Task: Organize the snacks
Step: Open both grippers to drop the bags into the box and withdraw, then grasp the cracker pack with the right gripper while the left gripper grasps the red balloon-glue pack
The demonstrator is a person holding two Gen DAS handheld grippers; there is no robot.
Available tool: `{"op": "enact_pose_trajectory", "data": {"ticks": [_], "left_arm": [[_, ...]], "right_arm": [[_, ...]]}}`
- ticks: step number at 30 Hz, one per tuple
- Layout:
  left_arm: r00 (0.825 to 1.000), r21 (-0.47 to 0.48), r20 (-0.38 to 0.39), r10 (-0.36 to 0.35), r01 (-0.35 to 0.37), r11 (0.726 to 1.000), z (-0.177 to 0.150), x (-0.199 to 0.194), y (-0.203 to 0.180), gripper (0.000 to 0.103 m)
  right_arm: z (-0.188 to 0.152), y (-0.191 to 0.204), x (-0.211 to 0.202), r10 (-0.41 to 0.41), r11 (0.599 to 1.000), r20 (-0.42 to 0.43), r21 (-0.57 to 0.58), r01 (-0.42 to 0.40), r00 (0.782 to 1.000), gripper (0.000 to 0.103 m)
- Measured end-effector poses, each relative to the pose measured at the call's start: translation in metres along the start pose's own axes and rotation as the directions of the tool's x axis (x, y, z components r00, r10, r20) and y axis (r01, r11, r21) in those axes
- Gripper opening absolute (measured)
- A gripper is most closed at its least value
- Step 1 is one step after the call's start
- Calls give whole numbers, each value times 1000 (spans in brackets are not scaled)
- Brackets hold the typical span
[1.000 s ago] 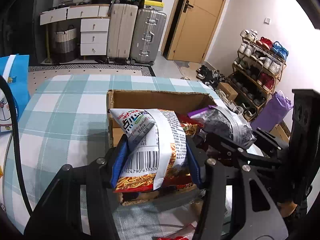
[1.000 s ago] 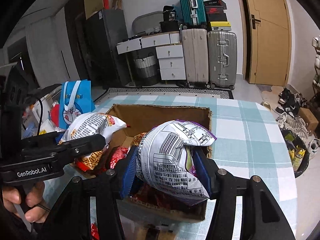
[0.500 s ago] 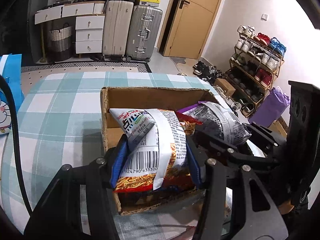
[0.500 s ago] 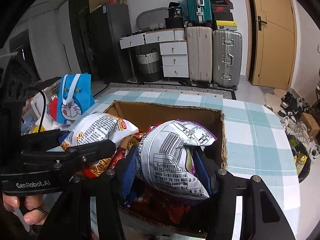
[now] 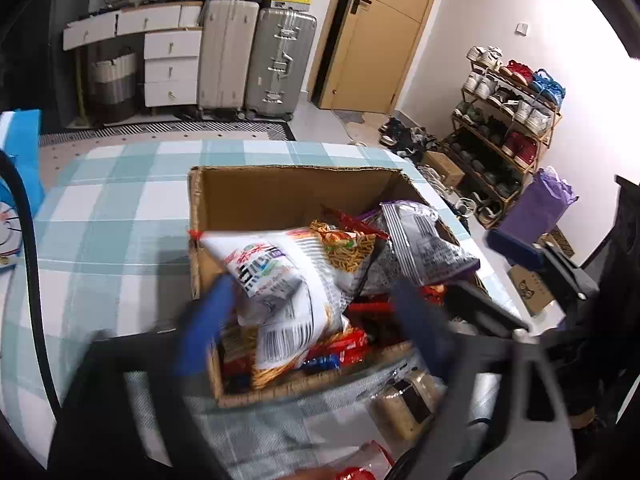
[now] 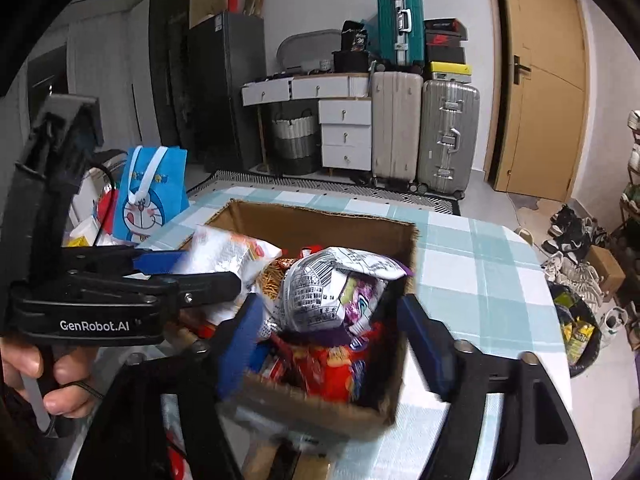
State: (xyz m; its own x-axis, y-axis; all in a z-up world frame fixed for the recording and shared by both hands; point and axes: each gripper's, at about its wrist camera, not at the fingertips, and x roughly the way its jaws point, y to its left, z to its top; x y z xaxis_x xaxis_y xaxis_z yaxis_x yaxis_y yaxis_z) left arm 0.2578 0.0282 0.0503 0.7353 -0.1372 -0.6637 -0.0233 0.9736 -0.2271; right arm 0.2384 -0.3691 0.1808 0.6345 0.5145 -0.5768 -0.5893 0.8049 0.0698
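An open cardboard box (image 5: 288, 168) (image 6: 320, 210) full of snack packets stands on the checked tablecloth (image 5: 112, 208). My left gripper (image 5: 312, 324) hovers over its near left part, jaws opening and blurred. The white noodle-snack bag (image 5: 288, 276) lies loose between the blue pads (image 5: 204, 320), resting tilted on the packets. My right gripper (image 6: 334, 346) is over the box's right side, jaws also opening. The silver and purple bag (image 6: 340, 284) sits on the pile between its pads, free of both. The right wrist view shows the left gripper (image 6: 208, 270) beside it, held by a hand (image 6: 24, 364).
A blue cartoon bag (image 6: 152, 196) stands past the table's left edge. Loose packets (image 5: 404, 404) lie in front of the box. Suitcases (image 6: 424, 128) and drawers line the far wall. A shoe rack (image 5: 508, 120), purple bag (image 5: 536, 204) and black bin (image 6: 576, 328) stand on the right.
Both grippers have let go: their pads spread wide, and the noodle-snack bag and the silver bag have dropped onto the packets in the box. The right gripper shifted slightly.
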Motion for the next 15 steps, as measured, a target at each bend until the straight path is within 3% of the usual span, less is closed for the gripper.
{"op": "enact_pose_trajectory", "data": {"ticks": [3, 7, 15], "left_arm": [[1000, -6, 14, 10, -10, 1000, -6, -14, -3, 103], [1000, -25, 14, 16, -15, 1000, -19, -32, -2, 102], [999, -32, -14, 51, -51, 998, -55, -62, -2, 102]], "right_arm": [[-7, -9, -20, -4, 999, 12, 36, 3, 1000, 95], [-21, -21, -36, -98, 992, -5, 80, 98, 995, 102], [-45, -32, -51, -57, 986, -54, 152, 64, 997, 102]]}}
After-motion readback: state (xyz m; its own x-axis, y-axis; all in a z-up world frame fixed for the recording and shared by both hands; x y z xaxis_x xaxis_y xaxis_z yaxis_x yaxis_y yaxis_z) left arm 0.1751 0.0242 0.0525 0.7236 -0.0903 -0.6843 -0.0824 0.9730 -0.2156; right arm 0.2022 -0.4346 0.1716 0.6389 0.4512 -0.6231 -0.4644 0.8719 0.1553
